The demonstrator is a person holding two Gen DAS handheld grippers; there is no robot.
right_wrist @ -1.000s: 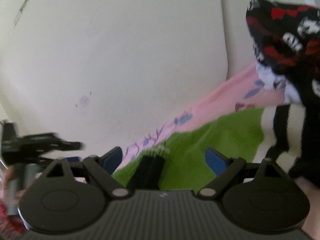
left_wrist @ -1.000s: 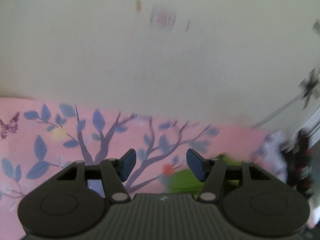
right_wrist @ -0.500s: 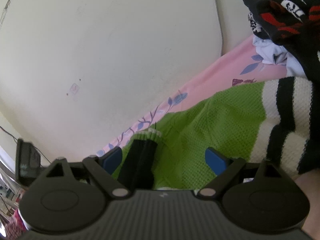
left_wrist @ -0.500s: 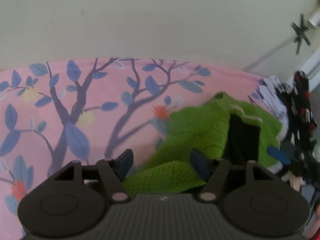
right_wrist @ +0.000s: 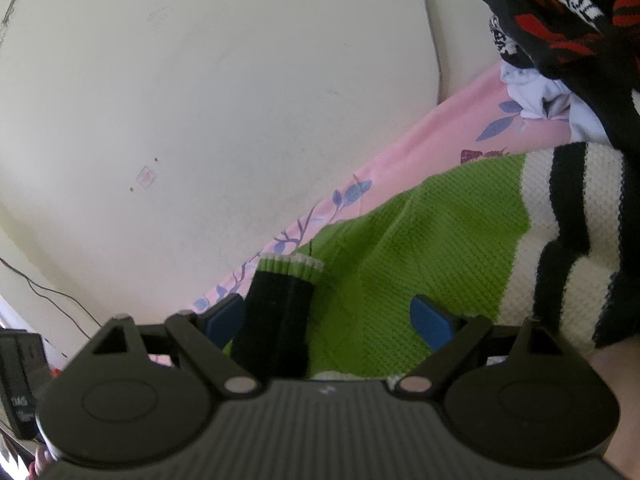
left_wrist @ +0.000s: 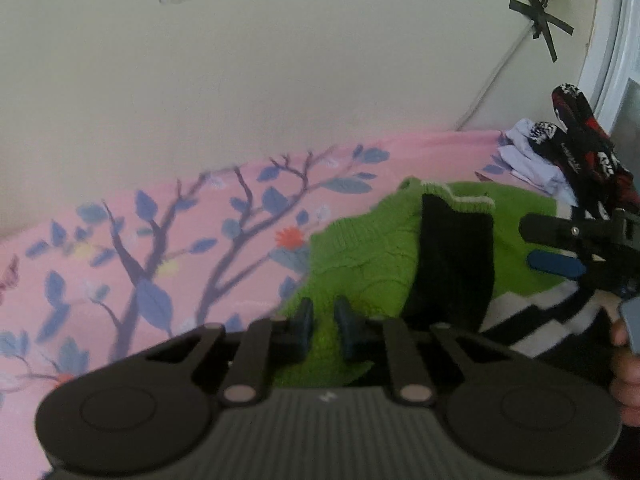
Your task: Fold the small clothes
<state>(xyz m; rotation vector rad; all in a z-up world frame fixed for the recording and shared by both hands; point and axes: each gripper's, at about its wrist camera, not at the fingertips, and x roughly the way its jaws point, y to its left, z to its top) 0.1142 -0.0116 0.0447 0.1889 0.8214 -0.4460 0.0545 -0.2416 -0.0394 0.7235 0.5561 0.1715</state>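
A green knit sweater [left_wrist: 360, 248] with a black-and-white striped part [right_wrist: 568, 216] lies on the pink sheet. Its black sleeve [left_wrist: 452, 264] with a green cuff is folded over the body. My left gripper [left_wrist: 323, 322] is at the sweater's near left edge, its blue pads shut on a fold of green knit. My right gripper [right_wrist: 328, 318] stands open low over the sweater [right_wrist: 440, 232], and the black sleeve [right_wrist: 280, 320] lies by its left finger. In the left wrist view the right gripper [left_wrist: 556, 246] shows at the right, over the sweater.
The pink bedsheet [left_wrist: 160, 260] with a blue tree print runs along a cream wall. A pile of black, red and white clothes [right_wrist: 560, 20] and a lavender garment [left_wrist: 532, 160] lie at the far right. A dark device [right_wrist: 20, 376] sits at the lower left.
My left gripper came down and rightward from the bare sheet to the sweater's edge and its jaws closed on the green knit. The right gripper stayed open and hardly moved.
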